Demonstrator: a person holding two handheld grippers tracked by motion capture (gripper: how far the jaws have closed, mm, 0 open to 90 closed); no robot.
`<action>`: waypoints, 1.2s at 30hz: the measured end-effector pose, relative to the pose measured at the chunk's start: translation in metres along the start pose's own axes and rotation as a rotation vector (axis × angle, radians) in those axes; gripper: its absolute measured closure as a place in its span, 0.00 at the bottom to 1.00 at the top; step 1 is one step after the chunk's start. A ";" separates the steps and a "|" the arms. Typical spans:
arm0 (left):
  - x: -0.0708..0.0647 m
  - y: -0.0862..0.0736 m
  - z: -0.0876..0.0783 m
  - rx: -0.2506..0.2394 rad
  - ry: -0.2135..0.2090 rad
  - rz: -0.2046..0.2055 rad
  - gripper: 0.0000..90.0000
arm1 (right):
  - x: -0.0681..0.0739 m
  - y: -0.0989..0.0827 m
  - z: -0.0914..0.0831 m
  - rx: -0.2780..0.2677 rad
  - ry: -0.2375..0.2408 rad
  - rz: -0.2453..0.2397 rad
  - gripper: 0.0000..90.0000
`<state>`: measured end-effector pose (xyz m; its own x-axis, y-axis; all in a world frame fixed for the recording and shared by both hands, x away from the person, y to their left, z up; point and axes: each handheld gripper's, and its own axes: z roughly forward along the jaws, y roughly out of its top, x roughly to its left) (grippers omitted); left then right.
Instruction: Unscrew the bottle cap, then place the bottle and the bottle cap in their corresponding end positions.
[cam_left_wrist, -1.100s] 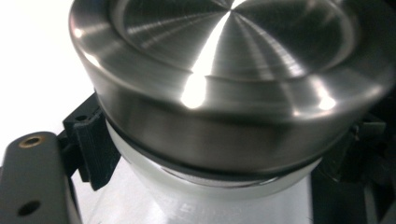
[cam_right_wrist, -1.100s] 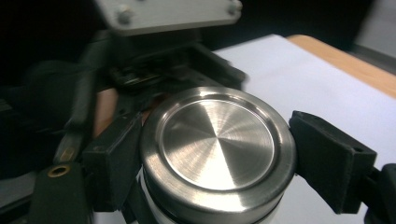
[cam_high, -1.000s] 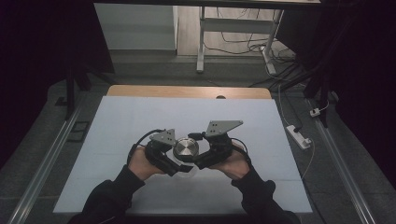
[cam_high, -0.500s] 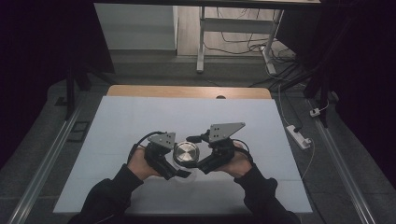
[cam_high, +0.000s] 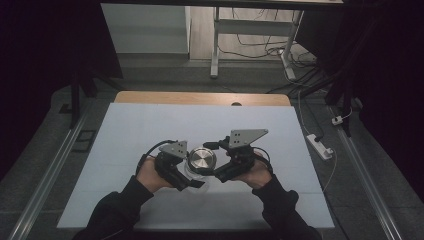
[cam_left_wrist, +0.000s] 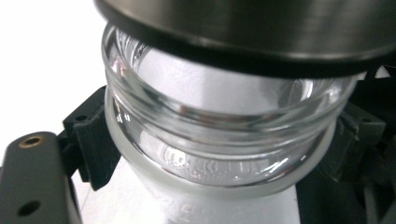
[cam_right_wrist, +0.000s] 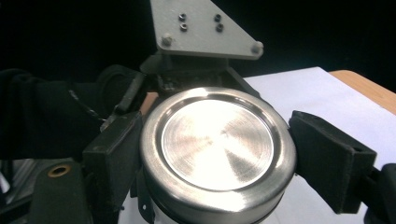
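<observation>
A clear glass jar (cam_left_wrist: 219, 140) with a round brushed-metal lid (cam_high: 201, 160) is held over the middle of the white table (cam_high: 150, 125). My left gripper (cam_left_wrist: 224, 154) is shut on the jar's glass body just under the neck, with a black pad (cam_left_wrist: 93, 140) pressed on each side. My right gripper (cam_right_wrist: 219, 154) is shut on the lid (cam_right_wrist: 217, 140), its pads (cam_right_wrist: 327, 158) squeezing the rim from both sides. In the high view the left gripper (cam_high: 192, 175) comes in from the lower left and the right gripper (cam_high: 212, 162) from the right. Across the lid, the left gripper's grey plate (cam_right_wrist: 205, 28) faces the right gripper's camera.
A person's dark-sleeved forearms (cam_high: 120, 205) enter from the table's near edge. The table's far edge shows a wooden strip (cam_high: 200, 97). A white power strip (cam_high: 320, 145) lies on the floor at the right, and metal rails (cam_high: 50, 170) run along both sides.
</observation>
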<state>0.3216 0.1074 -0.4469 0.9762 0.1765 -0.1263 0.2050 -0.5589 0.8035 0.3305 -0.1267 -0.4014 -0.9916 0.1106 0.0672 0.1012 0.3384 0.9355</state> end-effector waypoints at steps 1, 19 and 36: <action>0.001 0.000 0.000 0.000 0.010 -0.007 0.17 | 0.000 0.000 0.000 0.000 0.000 0.000 0.22; 0.013 -0.008 -0.003 0.001 0.180 -0.109 0.17 | 0.004 0.003 -0.003 0.036 -0.133 0.013 0.22; 0.026 -0.011 -0.010 -0.012 0.290 -0.147 0.17 | 0.015 -0.001 -0.006 0.050 -0.153 0.024 0.22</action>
<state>0.3439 0.1261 -0.4531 0.8749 0.4789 -0.0720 0.3395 -0.5007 0.7963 0.3146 -0.1311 -0.3995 -0.9653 0.2592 0.0318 0.1321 0.3798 0.9156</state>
